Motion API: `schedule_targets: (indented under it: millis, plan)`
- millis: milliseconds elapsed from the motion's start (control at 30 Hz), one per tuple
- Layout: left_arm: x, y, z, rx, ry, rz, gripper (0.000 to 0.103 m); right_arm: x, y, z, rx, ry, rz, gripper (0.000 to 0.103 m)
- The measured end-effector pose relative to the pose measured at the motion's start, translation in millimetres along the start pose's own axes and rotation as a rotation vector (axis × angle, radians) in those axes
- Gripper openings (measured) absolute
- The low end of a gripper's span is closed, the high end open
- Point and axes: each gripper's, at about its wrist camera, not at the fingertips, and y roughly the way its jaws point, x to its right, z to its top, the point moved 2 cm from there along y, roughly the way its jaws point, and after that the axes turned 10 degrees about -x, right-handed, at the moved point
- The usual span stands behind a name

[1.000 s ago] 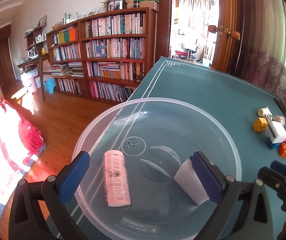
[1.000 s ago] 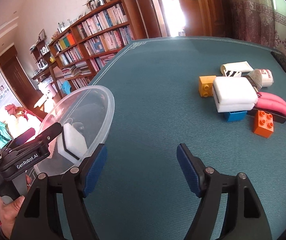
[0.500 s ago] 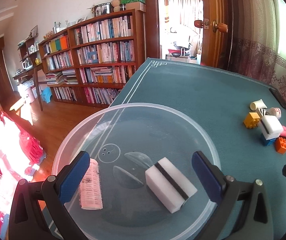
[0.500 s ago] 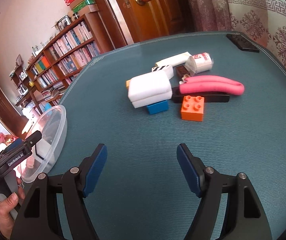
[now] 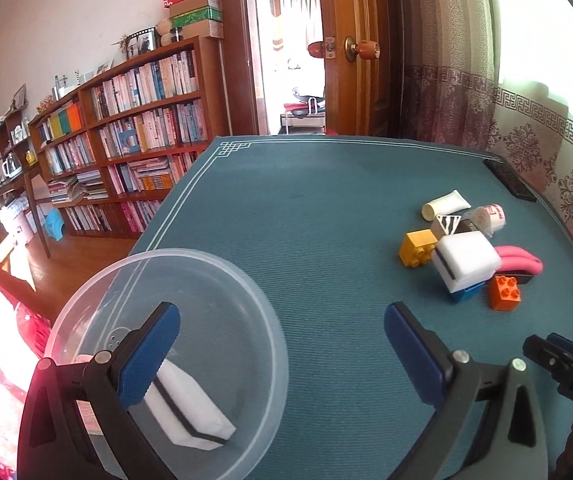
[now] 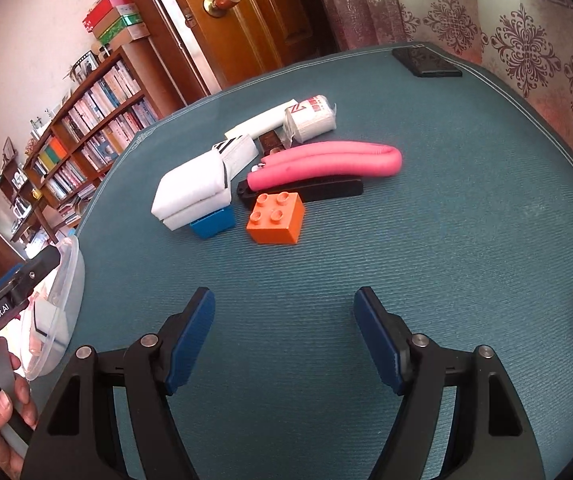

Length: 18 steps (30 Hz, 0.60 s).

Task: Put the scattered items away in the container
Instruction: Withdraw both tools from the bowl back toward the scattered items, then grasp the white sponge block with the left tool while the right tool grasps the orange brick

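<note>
Between pickups: my right gripper point(image 6: 284, 336) faces the pile, jaws spread and empty; my left gripper point(image 5: 282, 346) likewise beside the bowl point(image 5: 270, 344). Next, I'd judge, closing squarely on the orange brick point(image 6: 276, 218).

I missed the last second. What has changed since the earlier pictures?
The left gripper released the white sponge into the clear bowl and pulled back, open. The right gripper, open, moved toward the orange brick. The pile stayed put.

Orange brick point(image 6: 275, 218), pink roller point(image 6: 326, 162), teal tablecloth point(image 6: 406, 248).
</note>
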Motion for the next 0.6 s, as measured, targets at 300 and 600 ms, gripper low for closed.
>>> schedule_targets:
  millis: [300, 600]
  plan:
    - [48.9, 14.1, 12.0, -0.036, 0.065, -0.089, 0.103, 6.8, 8.5, 6.4, -0.011, 0.003, -0.012, 0.075]
    - [54.5, 27.6, 15.4, -0.069, 0.033, -0.137, 0.103, -4.3, 21.7, 29.0, -0.005, -0.036, -0.036, 0.075]
